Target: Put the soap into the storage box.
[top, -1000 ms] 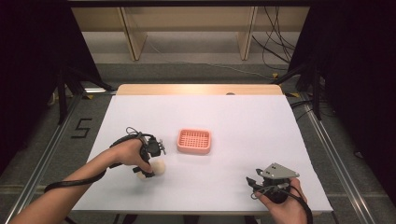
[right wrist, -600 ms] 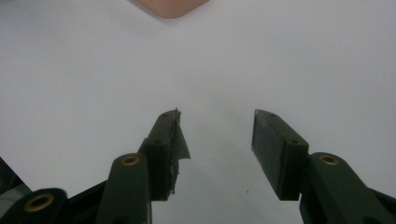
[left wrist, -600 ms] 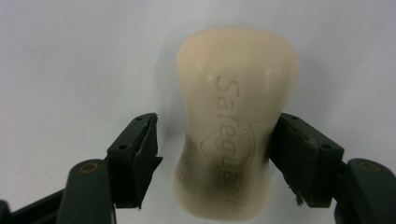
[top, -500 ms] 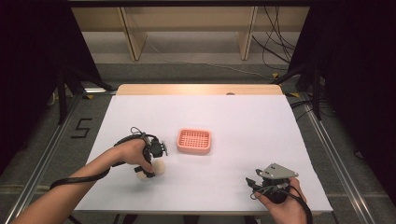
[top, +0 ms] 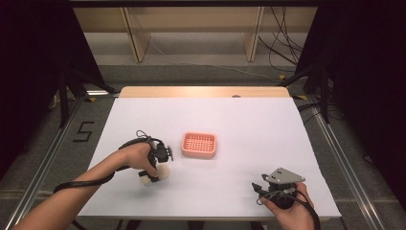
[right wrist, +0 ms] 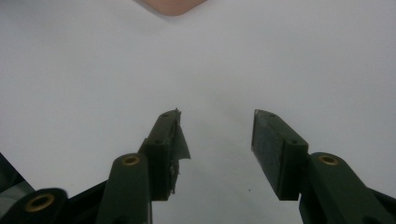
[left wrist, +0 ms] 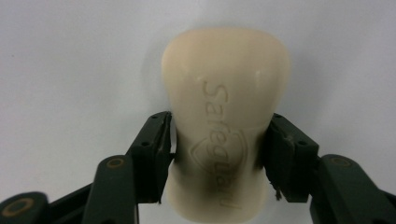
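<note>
My left claw (left wrist: 217,156) has just been closing — its pads now press both sides of the cream soap bar (left wrist: 224,116), lying on the white table (left wrist: 70,70).

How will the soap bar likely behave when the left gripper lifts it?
The soap looks solid, so it probably stays stiff. Its smooth, glossy, rounded sides may slip between the pads, which press its narrow waist. The left gripper, whose jaws have just been closing, seems centred, so tipping looks unlikely.

Left gripper clamped, right gripper idle

The left gripper (left wrist: 217,154) has just been closing, its jaws now pinching the soap bar (left wrist: 224,116) (at its waist); the right gripper (right wrist: 217,149) rests with jaws apart.
</note>
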The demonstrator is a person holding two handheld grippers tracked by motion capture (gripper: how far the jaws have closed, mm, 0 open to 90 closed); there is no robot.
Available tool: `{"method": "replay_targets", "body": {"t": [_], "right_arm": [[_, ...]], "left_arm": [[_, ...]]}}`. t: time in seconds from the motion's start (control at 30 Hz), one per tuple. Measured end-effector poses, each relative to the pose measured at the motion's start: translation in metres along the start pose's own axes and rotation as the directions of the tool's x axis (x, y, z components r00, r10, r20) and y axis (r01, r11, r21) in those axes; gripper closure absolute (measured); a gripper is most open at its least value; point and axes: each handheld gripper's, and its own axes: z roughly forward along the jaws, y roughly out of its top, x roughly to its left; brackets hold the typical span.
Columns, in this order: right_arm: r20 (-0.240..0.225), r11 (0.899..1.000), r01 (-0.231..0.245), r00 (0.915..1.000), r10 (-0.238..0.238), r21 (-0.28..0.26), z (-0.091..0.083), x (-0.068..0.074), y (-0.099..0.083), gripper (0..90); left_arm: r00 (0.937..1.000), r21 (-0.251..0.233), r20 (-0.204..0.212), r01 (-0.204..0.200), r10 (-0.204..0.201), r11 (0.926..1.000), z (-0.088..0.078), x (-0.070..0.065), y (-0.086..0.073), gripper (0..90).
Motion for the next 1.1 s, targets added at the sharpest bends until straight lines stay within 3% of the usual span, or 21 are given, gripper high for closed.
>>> {"method": "replay_targets", "body": {"t": [0.33, 0.5, 0.63, 0.93, 1.1], "right_arm": [[0.0, 1.0, -0.01, 1.0, 0.01, 0.005, 0.0, 0.001, 0.0, 52.6], [0.001, 1.0, 0.006, 1.0, -0.006, 0.009, 0.0, 0.0, -0.001, 52.6], [0.001, 1.0, -0.013, 0.9999, 0.013, 0.007, 0.0, 0.001, 0.0, 52.6], [-0.005, 1.0, -0.026, 0.9996, 0.026, 0.01, -0.001, 0.001, 0.0, 52.4], [0.0, 1.0, 0.0, 1.0, 0.0, -0.001, 0.0, 0.0, 0.0, 52.4]], "left_arm": [[0.9999, 0.004, -0.006, -0.013, 0.013, 0.9999, 0.001, -0.003, 0.001, 48.9], [1.0, -0.008, -0.009, -0.002, 0.002, 1.0, 0.001, -0.003, 0.0, 49.1], [0.9999, -0.025, -0.012, 0.009, -0.01, 0.9996, 0.001, -0.004, -0.003, 49.2], [0.9991, -0.057, -0.042, -0.006, 0.004, 0.9984, 0.0, -0.005, -0.007, 49.5], [0.9992, -0.078, -0.029, 0.024, -0.026, 0.9967, 0.0, -0.006, -0.011, 49.6]]}}
